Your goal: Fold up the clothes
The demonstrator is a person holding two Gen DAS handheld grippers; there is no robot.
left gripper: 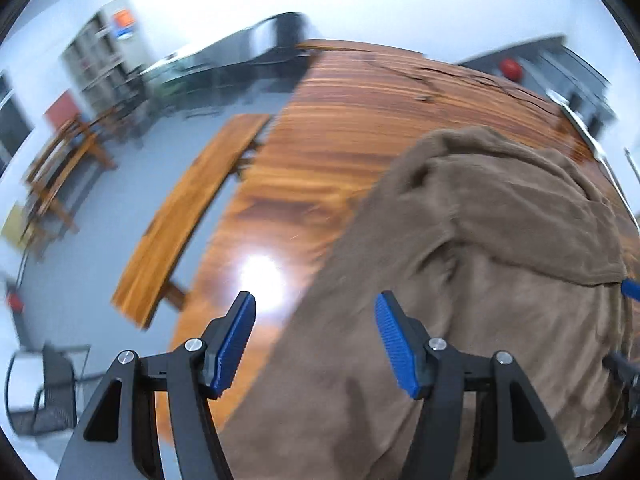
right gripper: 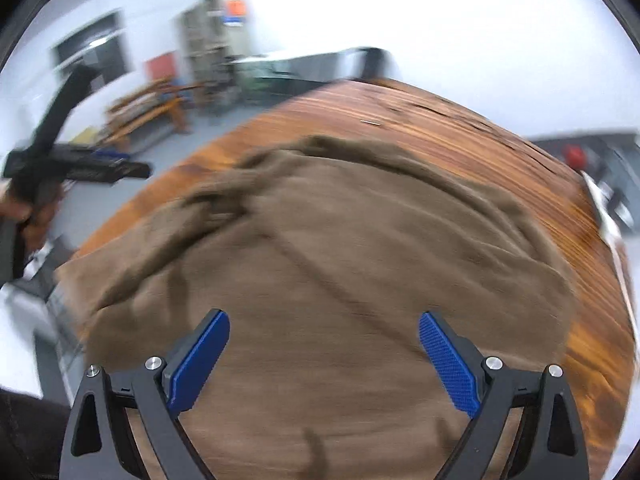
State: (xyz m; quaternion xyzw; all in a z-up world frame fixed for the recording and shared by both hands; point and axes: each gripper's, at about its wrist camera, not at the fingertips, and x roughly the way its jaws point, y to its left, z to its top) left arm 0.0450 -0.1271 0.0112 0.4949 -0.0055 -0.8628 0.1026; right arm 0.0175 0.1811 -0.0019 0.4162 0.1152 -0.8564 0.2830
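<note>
Lying rumpled on the wooden table (left gripper: 340, 128), a brown garment (right gripper: 340, 248); left gripper (left gripper: 316, 312) and right gripper (right gripper: 324, 332) both spread, empty

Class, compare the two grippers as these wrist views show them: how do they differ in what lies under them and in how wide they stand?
The left gripper straddles the edge of the brown garment, with one finger over the bare wooden table; the right gripper has only garment beneath it. The right gripper's fingers look spread somewhat wider than the left's. Both are open, hold nothing, and have blue ribbed pads on black frames.
</note>
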